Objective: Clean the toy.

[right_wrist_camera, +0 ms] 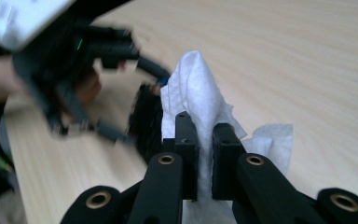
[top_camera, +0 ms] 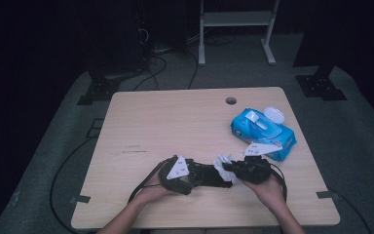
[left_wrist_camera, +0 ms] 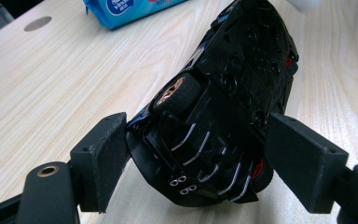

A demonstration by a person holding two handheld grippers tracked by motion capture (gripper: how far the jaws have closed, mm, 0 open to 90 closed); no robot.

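Note:
A black toy car [left_wrist_camera: 228, 93] lies tilted on its side between the jaws of my left gripper [left_wrist_camera: 198, 126], its underside, exhaust pipes and one bronze wheel facing the camera. Both pads press on its flanks, so that gripper is shut on it. In the high view the left gripper [top_camera: 197, 174] holds the car [top_camera: 219, 178] low over the table's front middle. My right gripper [right_wrist_camera: 204, 123] is shut on a crumpled white wipe [right_wrist_camera: 196, 84], whose top touches the car's end [right_wrist_camera: 147, 121]. From above, the right gripper [top_camera: 230, 167] and wipe [top_camera: 221, 161] sit just right of the car.
A blue pack of wet wipes [top_camera: 263, 130] with its white lid flipped open lies at the table's right side, behind the right hand. A cable hole [top_camera: 231, 101] sits near the far edge of the wooden table [top_camera: 151, 122]. Cables trail off the front edge.

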